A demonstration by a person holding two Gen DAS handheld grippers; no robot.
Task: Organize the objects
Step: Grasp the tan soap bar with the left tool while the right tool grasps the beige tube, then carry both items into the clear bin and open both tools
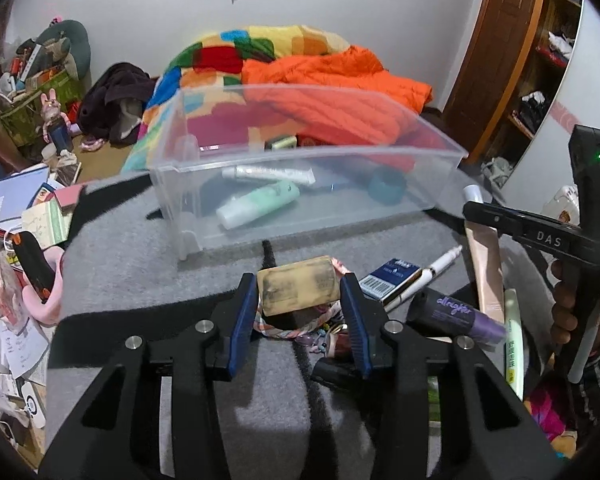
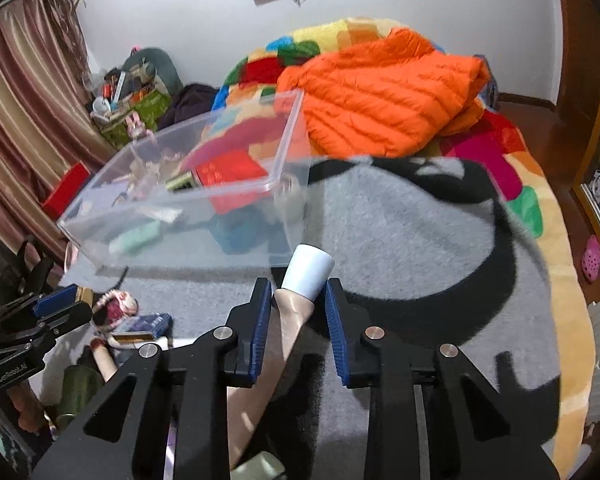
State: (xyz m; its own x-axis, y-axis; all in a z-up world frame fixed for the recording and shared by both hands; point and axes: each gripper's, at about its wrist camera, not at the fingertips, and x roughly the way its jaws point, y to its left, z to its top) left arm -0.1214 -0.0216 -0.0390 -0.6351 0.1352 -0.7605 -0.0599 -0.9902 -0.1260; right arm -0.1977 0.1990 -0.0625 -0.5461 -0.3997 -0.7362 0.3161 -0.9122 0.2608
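My left gripper (image 1: 300, 292) is shut on a dirty beige sponge block (image 1: 298, 290), held above the grey mat. My right gripper (image 2: 296, 308) is shut on a beige tube with a white cap (image 2: 306, 270); the same tube (image 1: 484, 248) shows in the left wrist view between the right gripper's jaws. A clear plastic bin (image 1: 300, 160) stands ahead on the mat and holds a mint tube (image 1: 260, 204), a white tube (image 1: 274, 175) and a blue round item (image 1: 386, 186). The bin (image 2: 180, 208) also shows at the left in the right wrist view.
On the mat (image 1: 140, 272) lie a purple and black tube (image 1: 456, 314), a blue box (image 1: 390, 278), a white pen (image 1: 428, 276), a green-lettered tube (image 1: 514, 344) and a braided band (image 1: 292, 330). An orange jacket (image 2: 384, 92) lies on the colourful blanket behind. Clutter stands at the left.
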